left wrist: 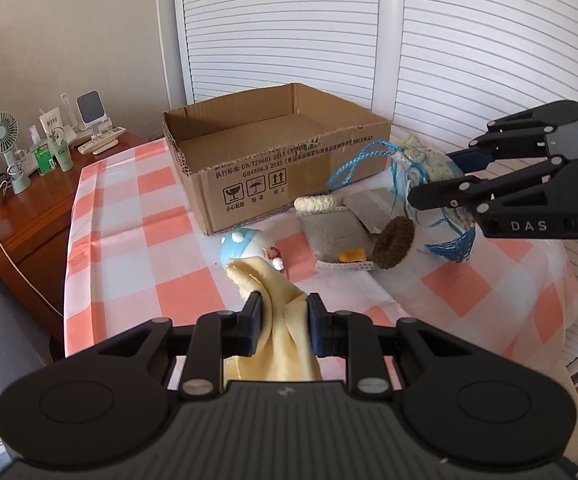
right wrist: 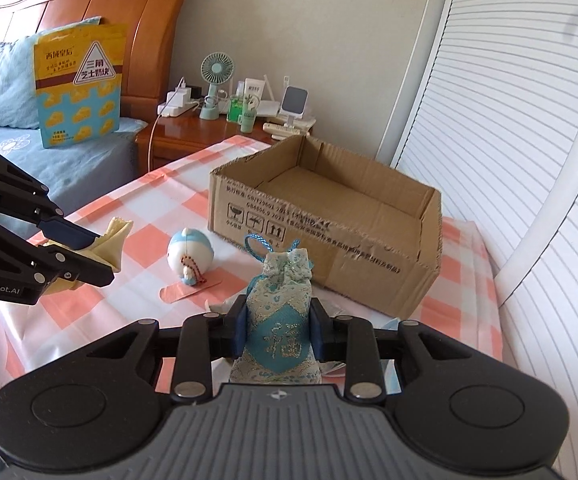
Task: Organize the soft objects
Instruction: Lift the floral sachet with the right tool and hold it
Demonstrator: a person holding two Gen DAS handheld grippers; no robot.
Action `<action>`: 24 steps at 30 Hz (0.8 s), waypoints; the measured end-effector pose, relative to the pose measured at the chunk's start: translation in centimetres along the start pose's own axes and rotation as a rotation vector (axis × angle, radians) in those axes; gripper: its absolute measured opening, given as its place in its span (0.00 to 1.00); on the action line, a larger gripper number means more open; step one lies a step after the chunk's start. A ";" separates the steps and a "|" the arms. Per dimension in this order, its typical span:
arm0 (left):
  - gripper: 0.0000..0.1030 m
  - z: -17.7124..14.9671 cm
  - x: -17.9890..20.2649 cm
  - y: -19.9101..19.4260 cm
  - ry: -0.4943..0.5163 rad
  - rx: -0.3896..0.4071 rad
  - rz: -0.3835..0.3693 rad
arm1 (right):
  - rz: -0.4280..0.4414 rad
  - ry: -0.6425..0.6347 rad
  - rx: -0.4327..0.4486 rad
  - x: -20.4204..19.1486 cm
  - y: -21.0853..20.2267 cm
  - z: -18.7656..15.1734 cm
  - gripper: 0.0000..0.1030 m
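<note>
Between the pads of the left tool (left wrist: 283, 314) a pale yellow cloth (left wrist: 277, 308) is pinched, its folds running lengthwise along the fingers and poking out ahead of the tips; the right tool (right wrist: 277, 326) is clamped on a blue brocade sachet (right wrist: 279, 312), held upright with its drawstring neck and blue cord loop pointing forward. Ahead of both tools, across the checked surface (left wrist: 129, 216), the open cardboard box (left wrist: 273, 152) is seen, seemingly empty, its long printed side turned toward them. From the left tool the box lies straight ahead and slightly to the left; from the right tool it lies ahead and slightly to the right, and appears the nearer of the two. The coming move is judged to be a carry over the box's near wall, which must be cleared by whatever hangs below each tool. Between the left tool and the box a round blue-and-white plush toy (left wrist: 245, 250) is lying just beyond the cloth's tip. To the right of that tool grey pads (left wrist: 337, 236), a brown ring (left wrist: 395, 246) and a cream roll (left wrist: 315, 203) are left on the surface beside the box.
</note>
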State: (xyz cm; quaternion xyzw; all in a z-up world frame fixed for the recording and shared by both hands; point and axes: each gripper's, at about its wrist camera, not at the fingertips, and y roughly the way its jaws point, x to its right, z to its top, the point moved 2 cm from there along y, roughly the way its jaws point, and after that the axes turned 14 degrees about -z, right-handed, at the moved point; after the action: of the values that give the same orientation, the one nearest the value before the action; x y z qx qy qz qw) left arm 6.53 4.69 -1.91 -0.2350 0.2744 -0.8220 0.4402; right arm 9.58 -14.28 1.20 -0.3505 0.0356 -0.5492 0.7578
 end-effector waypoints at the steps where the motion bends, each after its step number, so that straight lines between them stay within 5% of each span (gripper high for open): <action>1: 0.21 0.2 0.0 -0.1 0.004 0.001 0.001 | -0.002 0.003 0.007 0.2 -0.2 0.2 0.33; 10: 0.21 1.7 0.5 -0.4 0.036 0.013 -0.003 | -0.009 0.030 0.039 2.3 -1.1 1.7 0.34; 15: 0.21 2.0 0.7 -0.3 0.043 0.024 -0.011 | -0.055 -0.032 -0.047 1.7 0.4 0.6 0.33; 19: 0.21 2.0 0.8 -0.2 0.050 0.024 -0.019 | -0.009 0.059 0.008 2.9 -1.2 1.4 0.34; 24: 0.21 1.9 0.7 -0.1 0.050 0.023 -0.022 | -0.064 -0.021 0.029 2.5 -1.9 2.5 0.33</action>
State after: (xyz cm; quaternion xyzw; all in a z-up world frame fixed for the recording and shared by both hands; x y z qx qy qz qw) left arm 7.33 3.72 -0.28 -0.2126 0.2731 -0.8355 0.4268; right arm 10.15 -15.48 4.95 -0.3461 0.0086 -0.5700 0.7452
